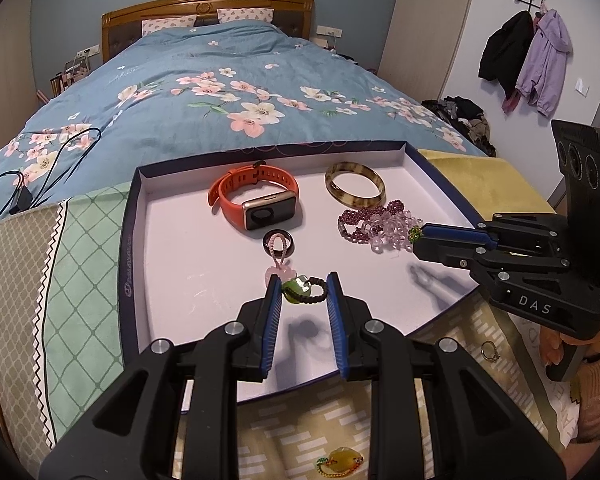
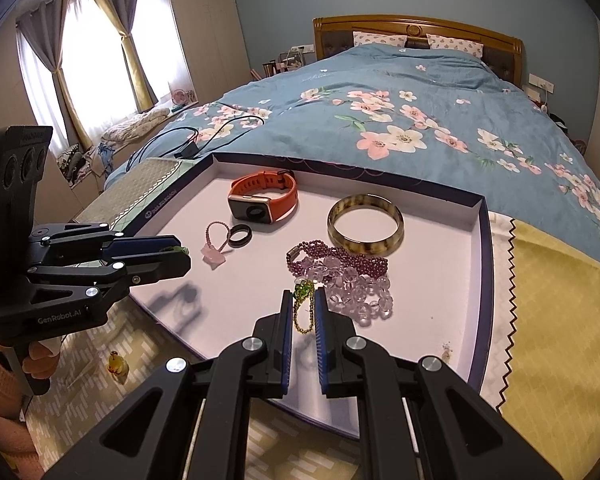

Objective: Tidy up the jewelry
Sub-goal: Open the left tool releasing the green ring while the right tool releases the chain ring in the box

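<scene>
A shallow white-lined box lid (image 1: 140, 216) with dark blue walls serves as the tray and rests on patterned cloths at the foot of a bed (image 1: 220, 92) with a blue floral quilt. Inside it, at the far side, lie an orange smartwatch (image 1: 256, 200) and a mottled brown bangle (image 1: 355, 189), well apart from each other. Just in front of the bangle sits a heap of purple and clear bead bracelets (image 1: 374, 226). Near the tray's middle a black ring (image 1: 279, 242) lies with a pink cord charm (image 2: 213, 251) looped through it. The left hand-held gripper (image 1: 303, 290) is clenched on a green stone piece on a dark beaded loop (image 1: 300, 290), held above the tray floor near its front edge (its shadow falls on the white lining below). The right hand-held gripper (image 2: 303, 306) is clamped tight on a green-beaded charm with a gold chain (image 2: 304, 304), which hangs between the fingers just beside the clear beads; whether it touches them cannot be told. Outside the tray, on the cloth in front, lie a small gold ring (image 1: 490, 351), a yellow pendant on a coloured cord (image 1: 340, 460), and a small amber figure (image 2: 117, 365). A black cable (image 1: 40, 168) trails across the quilt at the left. A person's hand (image 1: 556, 350) in a pink sleeve grips the right tool's handle.
</scene>
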A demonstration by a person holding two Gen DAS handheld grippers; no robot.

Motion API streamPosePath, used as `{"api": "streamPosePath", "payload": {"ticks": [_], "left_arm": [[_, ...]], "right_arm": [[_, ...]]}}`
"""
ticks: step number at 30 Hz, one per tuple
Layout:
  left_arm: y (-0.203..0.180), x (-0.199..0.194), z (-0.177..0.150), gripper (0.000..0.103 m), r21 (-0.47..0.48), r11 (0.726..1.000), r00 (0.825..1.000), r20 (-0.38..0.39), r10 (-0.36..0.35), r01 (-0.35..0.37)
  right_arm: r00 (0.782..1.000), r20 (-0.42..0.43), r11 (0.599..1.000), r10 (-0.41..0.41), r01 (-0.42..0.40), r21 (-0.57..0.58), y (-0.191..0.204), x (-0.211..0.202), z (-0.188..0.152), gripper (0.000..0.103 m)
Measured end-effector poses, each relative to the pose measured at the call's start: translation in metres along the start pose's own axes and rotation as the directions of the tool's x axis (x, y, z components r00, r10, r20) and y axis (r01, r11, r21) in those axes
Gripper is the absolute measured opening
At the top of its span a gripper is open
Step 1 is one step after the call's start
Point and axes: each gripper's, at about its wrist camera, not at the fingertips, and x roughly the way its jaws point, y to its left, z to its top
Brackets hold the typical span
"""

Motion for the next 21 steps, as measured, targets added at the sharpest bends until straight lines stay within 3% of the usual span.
{"api": "streamPosePath", "payload": {"ticks": [21], "left_arm": [[-0.002, 0.02, 0.002, 0.023, 0.008, 1.0, 0.999, -0.028, 0.02, -0.02]], "right_arm": [[1.0, -0.018, 1.0, 0.003, -0.003, 0.008, 0.0, 0.007, 0.002, 0.009]]}}
